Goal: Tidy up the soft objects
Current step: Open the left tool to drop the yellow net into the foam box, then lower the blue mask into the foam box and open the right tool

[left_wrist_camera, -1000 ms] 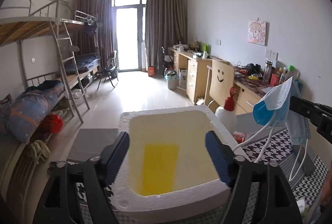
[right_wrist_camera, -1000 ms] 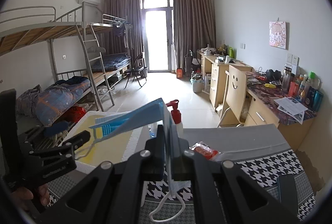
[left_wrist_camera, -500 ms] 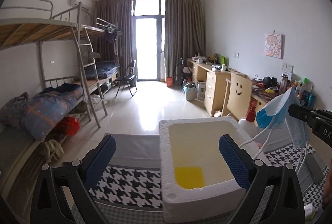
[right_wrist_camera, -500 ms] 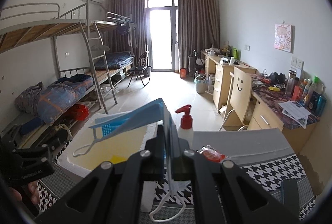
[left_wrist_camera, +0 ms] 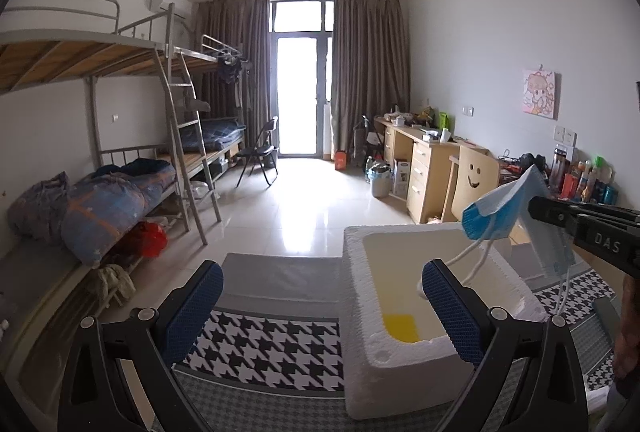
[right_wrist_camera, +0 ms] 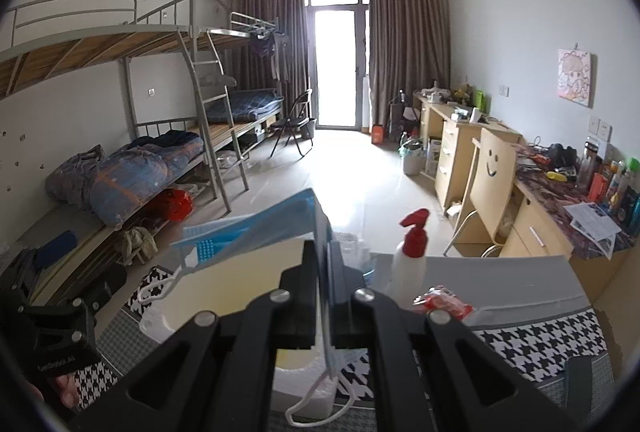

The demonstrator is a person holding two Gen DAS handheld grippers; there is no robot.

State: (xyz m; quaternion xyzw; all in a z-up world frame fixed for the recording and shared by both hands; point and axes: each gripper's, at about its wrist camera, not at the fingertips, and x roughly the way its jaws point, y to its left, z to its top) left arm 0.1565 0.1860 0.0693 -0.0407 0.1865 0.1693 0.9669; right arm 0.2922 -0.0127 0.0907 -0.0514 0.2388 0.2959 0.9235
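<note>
A white foam box [left_wrist_camera: 400, 360] stands on the houndstooth-covered table [left_wrist_camera: 276, 344], with a yellow soft item [left_wrist_camera: 400, 326] on its floor. My right gripper [right_wrist_camera: 325, 252] is shut on a blue face mask [right_wrist_camera: 256, 232], holding it above the box [right_wrist_camera: 224, 292]; the mask's white ear loops hang down. The mask [left_wrist_camera: 508, 208] and right gripper also show at the right of the left wrist view. My left gripper [left_wrist_camera: 322, 296] is open and empty, raised over the box's left edge.
A spray bottle with a red top [right_wrist_camera: 412, 256] and a red packet [right_wrist_camera: 442, 302] stand on the table right of the box. A bunk bed [left_wrist_camera: 100, 172] lines the left wall; desks [left_wrist_camera: 424, 160] and a smiley-back chair [left_wrist_camera: 474, 180] line the right wall.
My left gripper has pulled up and to the left, away from the inside of the box, still open. My right gripper keeps the mask and has shifted slightly over the box.
</note>
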